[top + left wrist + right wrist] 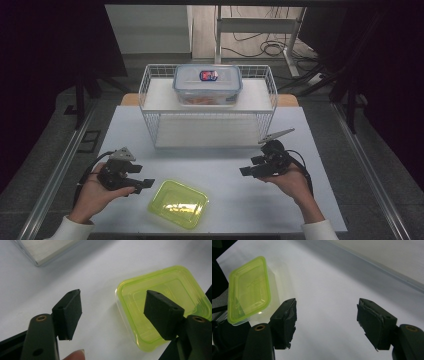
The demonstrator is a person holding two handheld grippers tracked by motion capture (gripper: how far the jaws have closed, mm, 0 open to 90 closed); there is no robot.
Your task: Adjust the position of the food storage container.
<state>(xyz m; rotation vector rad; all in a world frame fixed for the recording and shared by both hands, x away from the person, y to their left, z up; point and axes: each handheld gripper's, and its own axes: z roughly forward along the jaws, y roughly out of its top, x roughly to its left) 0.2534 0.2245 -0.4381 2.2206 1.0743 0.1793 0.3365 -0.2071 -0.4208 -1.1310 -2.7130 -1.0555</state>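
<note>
One translucent plastic box with a yellow-green lid (178, 204) on white table (225, 175), left gripper (145, 184) beside it, released, one right gripper (246, 171) released, empty

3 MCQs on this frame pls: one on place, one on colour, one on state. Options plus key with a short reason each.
1. Where is the blue-lidded container?
A. on the wire basket's top shelf
B. on the table by the right tool
C. in the person's hand

2. What colour is the lid of the small box near the left tool?
A. red
B. yellow-green
C. black

3. The left tool's state?
A. shut on the box
B. holding the basket
C. open, holding nothing

Key:
1 A, it sits on the upper shelf at the back.
2 B, the lid is bright yellow-green.
3 C, its pads stand apart above the box's edge, touching nothing.
</note>
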